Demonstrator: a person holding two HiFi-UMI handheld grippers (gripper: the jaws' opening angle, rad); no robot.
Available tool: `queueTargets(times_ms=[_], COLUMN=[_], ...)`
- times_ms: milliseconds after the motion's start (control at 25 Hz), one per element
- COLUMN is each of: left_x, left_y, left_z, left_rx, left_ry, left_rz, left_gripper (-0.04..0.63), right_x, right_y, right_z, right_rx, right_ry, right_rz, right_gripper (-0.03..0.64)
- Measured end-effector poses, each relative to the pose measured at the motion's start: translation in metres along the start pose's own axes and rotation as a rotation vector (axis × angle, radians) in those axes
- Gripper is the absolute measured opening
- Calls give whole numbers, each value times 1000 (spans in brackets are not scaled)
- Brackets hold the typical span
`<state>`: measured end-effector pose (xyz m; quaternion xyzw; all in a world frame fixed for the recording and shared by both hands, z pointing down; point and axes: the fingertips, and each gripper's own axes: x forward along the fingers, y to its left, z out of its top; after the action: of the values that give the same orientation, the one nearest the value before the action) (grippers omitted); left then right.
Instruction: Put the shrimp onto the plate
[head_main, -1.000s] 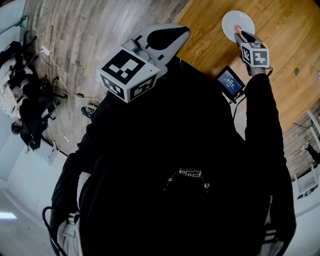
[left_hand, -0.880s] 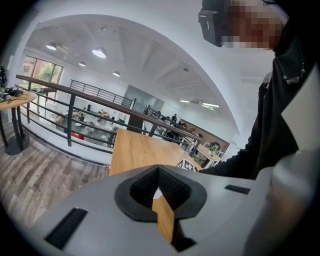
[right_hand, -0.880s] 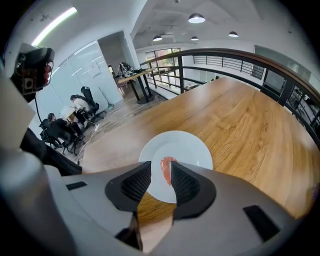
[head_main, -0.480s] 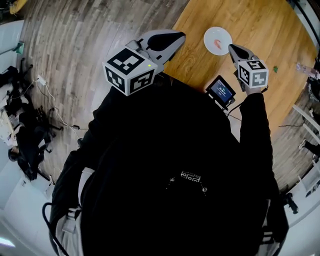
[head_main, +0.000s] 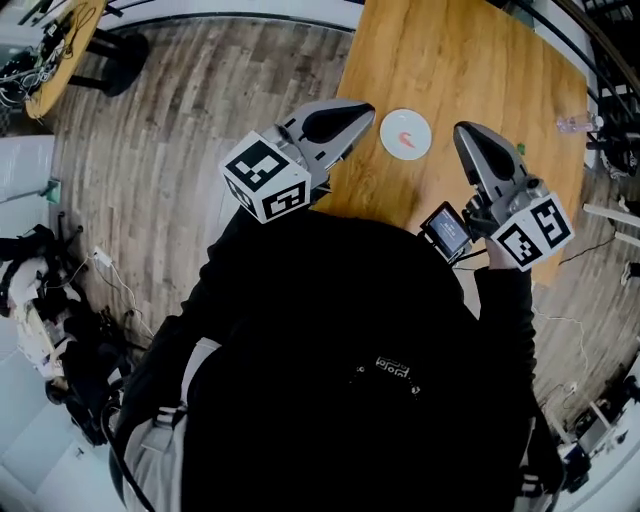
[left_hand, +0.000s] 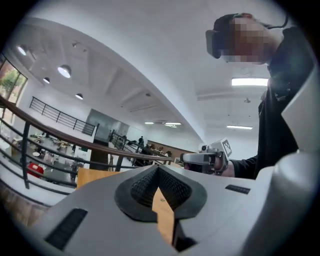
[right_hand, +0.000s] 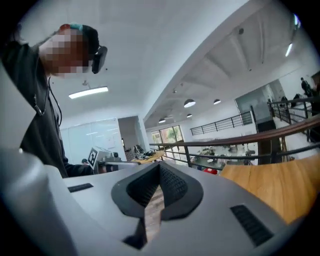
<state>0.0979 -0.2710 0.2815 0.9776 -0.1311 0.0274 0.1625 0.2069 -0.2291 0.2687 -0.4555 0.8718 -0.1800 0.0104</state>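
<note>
- Jaws of the left gripper (head_main: 366, 113) meet at their tips, with nothing between them.
- Jaws of the right gripper (head_main: 463, 132) have just been closing; the pads now touch, empty.
- Between the two grippers in the head view, a white plate (head_main: 418, 124) sits on the wooden bench (head_main: 480, 60).
- Pink shrimp (head_main: 405, 140) lies on the plate.

- The shrimp (head_main: 405, 138) lies on the white plate (head_main: 391, 144), near the desk's (head_main: 470, 60) left edge.
- Your left gripper (head_main: 368, 112) hangs over that edge, your right gripper (head_main: 465, 135) across the plate from it.
- A small screen (head_main: 447, 231) shows beside your right gripper.
</note>
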Motion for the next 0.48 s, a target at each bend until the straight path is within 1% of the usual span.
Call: queueTargets(times_ms=[80, 160, 240, 320, 400, 480], left_x=[6, 14, 26, 30, 29, 31], left_y=[-12, -28, -37, -37, -38, -39], left_z=[23, 37, 46, 55, 55, 39], left_rx=[43, 74, 88, 89, 93, 110], left_ry=[-20, -19, -14, -8, 11, 34], left_rz=[-51, -97, -133, -149, -163, -183], left_gripper=[-2, -2, -2, -2, -2, -2], right_x=[-14, -27, -33, -29, -23, -20], right_y=[12, 19, 20, 24, 30, 27], right_z=[25, 40, 49, 57, 55, 39], right_rx=[-51, -78, -96, -124, -124, -118], right_ry=[-24, -39, -52, -58, -77, -92], right_rz=[-19, -33, -44, -54, -61, -64], right_gripper=[17, 17, 17, 17, 17, 17])
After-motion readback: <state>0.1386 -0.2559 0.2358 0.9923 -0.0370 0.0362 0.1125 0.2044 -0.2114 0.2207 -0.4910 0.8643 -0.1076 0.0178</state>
